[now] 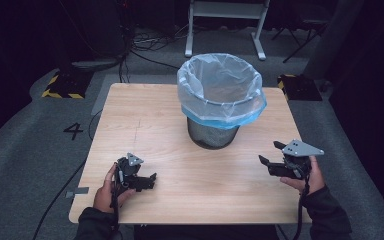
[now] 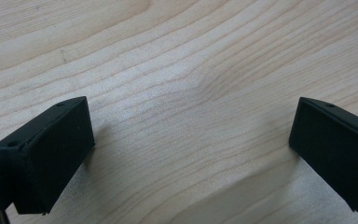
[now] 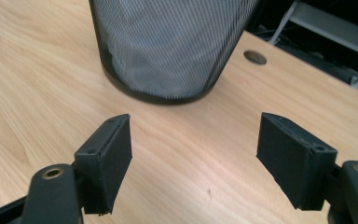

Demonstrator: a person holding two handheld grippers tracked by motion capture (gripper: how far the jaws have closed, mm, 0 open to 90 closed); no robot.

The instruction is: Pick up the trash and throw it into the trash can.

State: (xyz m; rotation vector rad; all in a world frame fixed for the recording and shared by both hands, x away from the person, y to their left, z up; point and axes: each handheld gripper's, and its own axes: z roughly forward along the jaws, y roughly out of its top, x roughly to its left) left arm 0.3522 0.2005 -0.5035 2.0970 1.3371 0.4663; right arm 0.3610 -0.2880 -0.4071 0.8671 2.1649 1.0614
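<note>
Matt wood-grain table [image 1: 145, 115], black wire-mesh bin [image 1: 212, 134], glossy plastic liner [image 1: 220, 82]

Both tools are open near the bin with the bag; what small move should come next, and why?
Probably bring the right tool forward toward the bin. Its jaws stand open with nothing between them and already face the mesh wall, as the right gripper view shows. The left tool is open too, low over bare table. The bag is folded over the rim, likely the part to grip.
</note>
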